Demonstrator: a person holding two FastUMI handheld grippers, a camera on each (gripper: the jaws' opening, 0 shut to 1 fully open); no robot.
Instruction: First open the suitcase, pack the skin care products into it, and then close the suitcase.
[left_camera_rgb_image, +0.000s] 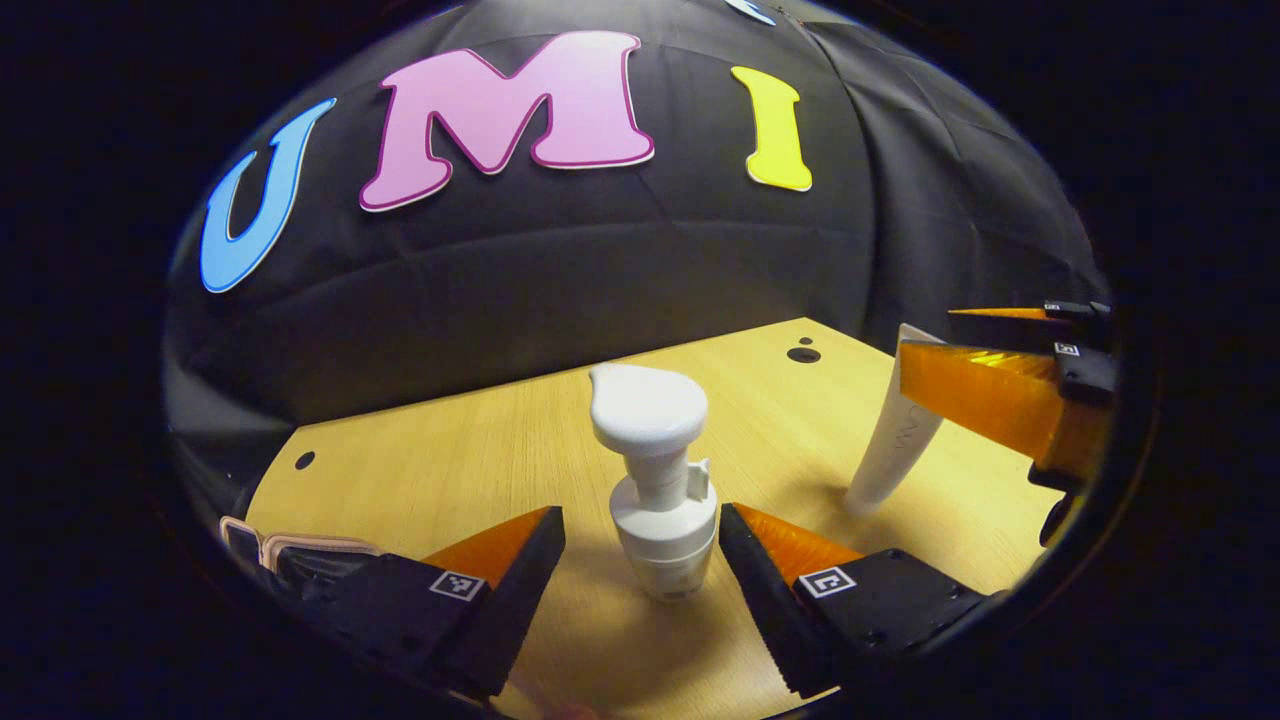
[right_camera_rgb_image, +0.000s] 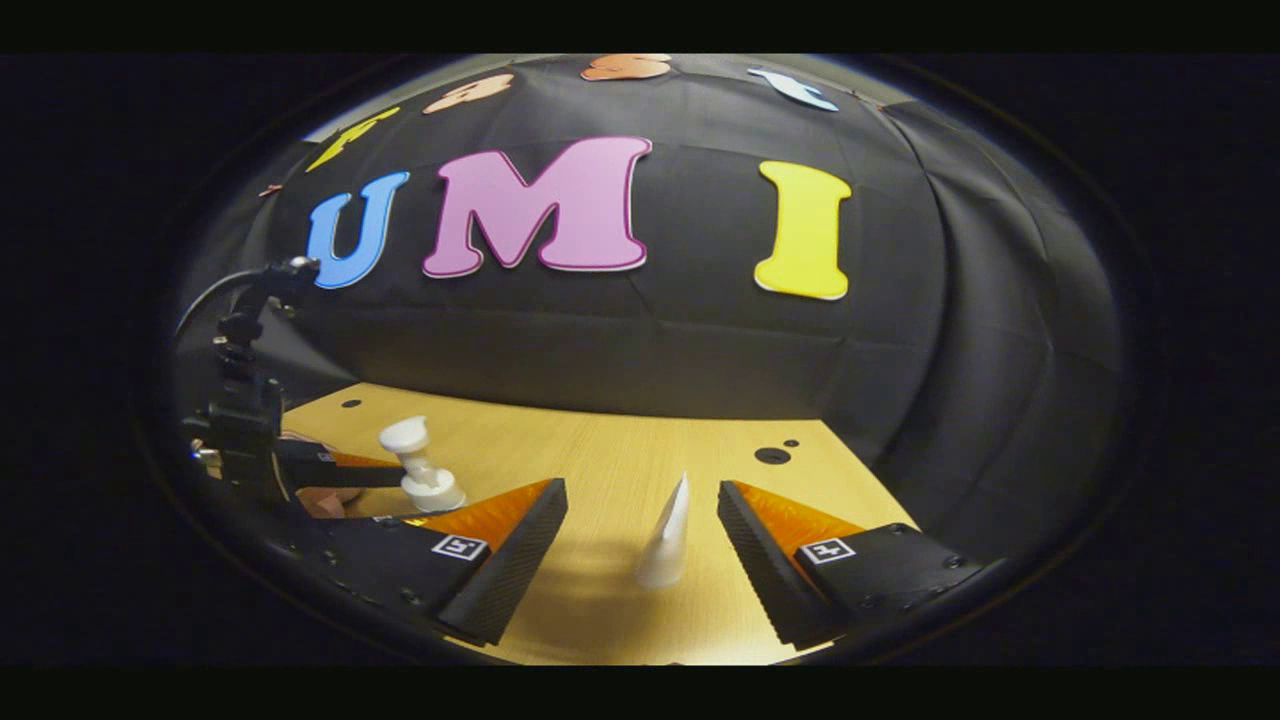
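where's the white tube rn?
Standing cap-down on the wooden table, between the right gripper's open fingers in the right gripper view: white tube. In the left gripper view it stands right of the pump bottle.

Left gripper (left_camera_rgb_image: 640, 545): two wedge-shaped fingers with ridged inner pads, each on a dark block bearing a small square black-and-white marker and recessed screws. Right gripper (right_camera_rgb_image: 642, 545): same build (markers likewise on both finger blocks). A dark clamp-like mount (right_camera_rgb_image: 240, 410) with a curving cable rises above the far gripper.
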